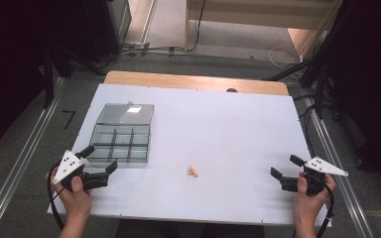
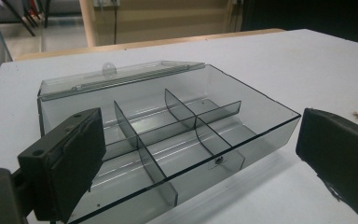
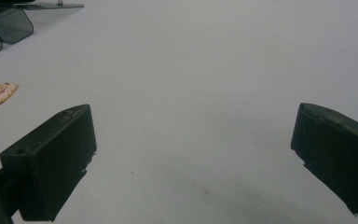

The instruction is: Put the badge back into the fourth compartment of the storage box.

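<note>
Left claw (image 1: 102, 159) wide, empty, just near of clear smoky plastic divider box (image 1: 121, 141); right claw (image 1: 286, 167) wide, empty, small orange bits (image 1: 193, 171) mid white desk (image 1: 228, 129).

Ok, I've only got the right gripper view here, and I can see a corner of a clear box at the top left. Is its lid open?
Observer: Yes. The box has its lid folded back flat on the table behind it.
Operator: Anything inside?
Observer: No. The high view shows six compartments, all empty.
Operator: And the other hand-held gripper?
Observer: The left hand-held gripper sits by the box's near left corner, jaws open, holding nothing.
</note>
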The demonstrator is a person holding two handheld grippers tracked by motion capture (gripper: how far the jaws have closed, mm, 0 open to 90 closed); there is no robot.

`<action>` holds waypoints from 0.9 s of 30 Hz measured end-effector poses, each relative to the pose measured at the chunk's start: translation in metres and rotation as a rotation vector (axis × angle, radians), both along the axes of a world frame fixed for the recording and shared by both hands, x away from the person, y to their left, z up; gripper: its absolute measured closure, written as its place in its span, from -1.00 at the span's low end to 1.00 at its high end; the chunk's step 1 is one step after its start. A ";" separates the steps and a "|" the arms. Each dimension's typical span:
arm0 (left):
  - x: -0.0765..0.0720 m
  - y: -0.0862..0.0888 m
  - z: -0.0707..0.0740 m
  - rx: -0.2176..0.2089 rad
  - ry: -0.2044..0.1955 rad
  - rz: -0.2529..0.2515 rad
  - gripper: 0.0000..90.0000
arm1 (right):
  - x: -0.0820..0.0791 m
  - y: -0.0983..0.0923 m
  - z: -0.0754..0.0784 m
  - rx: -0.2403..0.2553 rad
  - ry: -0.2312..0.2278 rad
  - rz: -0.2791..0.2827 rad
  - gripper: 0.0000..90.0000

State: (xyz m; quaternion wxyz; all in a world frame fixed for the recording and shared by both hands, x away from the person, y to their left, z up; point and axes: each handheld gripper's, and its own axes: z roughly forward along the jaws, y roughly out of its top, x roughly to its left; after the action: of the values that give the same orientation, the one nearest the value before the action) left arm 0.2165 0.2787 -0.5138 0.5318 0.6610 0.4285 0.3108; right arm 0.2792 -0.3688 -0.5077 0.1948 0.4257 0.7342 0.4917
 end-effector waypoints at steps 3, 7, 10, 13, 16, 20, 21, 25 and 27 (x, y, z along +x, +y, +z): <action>0.000 -0.001 0.000 0.006 0.001 0.004 -0.96 | 0.000 -0.003 0.002 0.020 0.013 0.008 -1.00; 0.000 -0.002 0.000 0.012 0.003 0.000 -0.96 | -0.001 -0.003 0.003 0.017 0.025 0.012 -1.00; 0.000 -0.003 0.000 0.021 0.003 -0.003 -0.96 | -0.001 0.003 0.010 0.016 0.033 0.018 -1.00; 0.000 -0.003 0.000 0.023 0.004 -0.004 -0.96 | 0.000 0.011 0.017 0.002 0.033 0.032 -1.00; 0.001 -0.004 0.000 0.024 0.006 -0.006 -0.96 | 0.001 0.021 0.025 -0.012 0.041 0.056 -1.00; 0.001 -0.004 0.000 0.027 0.005 -0.009 -0.96 | 0.003 0.034 0.032 -0.027 0.054 0.074 -1.00; 0.000 -0.004 0.000 0.026 0.004 -0.010 -0.96 | 0.003 0.037 0.033 -0.034 0.050 0.068 -1.00; 0.000 -0.005 0.000 0.034 0.005 -0.014 -0.96 | 0.006 0.051 0.039 -0.044 0.058 0.080 -1.00; 0.000 -0.006 0.000 0.041 0.006 -0.017 -0.96 | 0.006 0.054 0.040 -0.043 0.060 0.086 -1.00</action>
State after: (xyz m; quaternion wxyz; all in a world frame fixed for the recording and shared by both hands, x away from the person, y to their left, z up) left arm 0.2162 0.2730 -0.5133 0.5196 0.6764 0.4177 0.3131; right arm 0.2854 -0.3151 -0.4676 0.1603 0.4039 0.7679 0.4706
